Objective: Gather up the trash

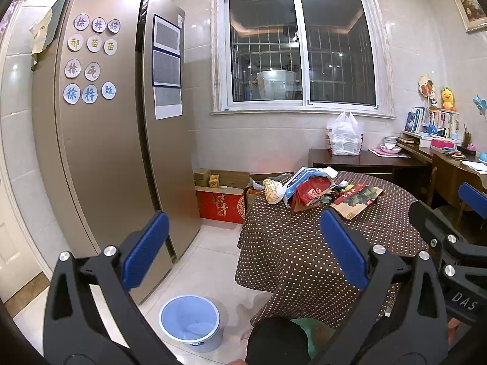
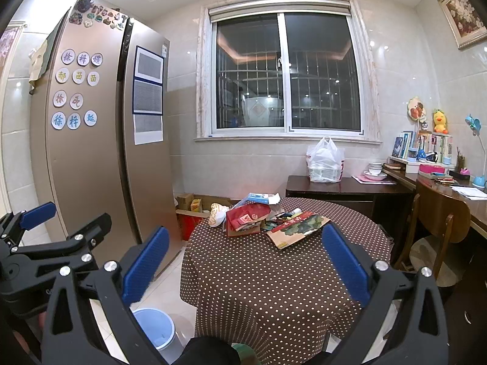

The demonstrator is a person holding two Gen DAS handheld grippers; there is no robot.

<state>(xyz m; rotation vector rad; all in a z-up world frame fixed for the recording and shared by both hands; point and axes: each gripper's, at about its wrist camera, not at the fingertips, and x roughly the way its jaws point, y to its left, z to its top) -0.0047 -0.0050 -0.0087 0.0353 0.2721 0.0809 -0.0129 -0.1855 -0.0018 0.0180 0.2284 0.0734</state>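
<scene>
Dotted table (image 2: 274,273), both hand-held grippers (image 1: 243,252) (image 2: 243,258) wide open, empty

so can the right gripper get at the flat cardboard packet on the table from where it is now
Probably yes, after moving forward. The right gripper is open and holds nothing, and the cardboard packet lies on the near side of the trash pile, with only bare polka-dot tablecloth between them. It is not close enough to grasp yet.

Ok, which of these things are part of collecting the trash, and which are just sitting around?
Part of the job:
- pile of crumpled wrappers and torn paper bags on the brown polka-dot tablecloth
- pale blue plastic bin on the floor
- left gripper and right gripper, both open and empty

Just sitting around:
- gold two-door fridge
- tied white plastic bag on the dark side table
- yellow duck toy
</scene>
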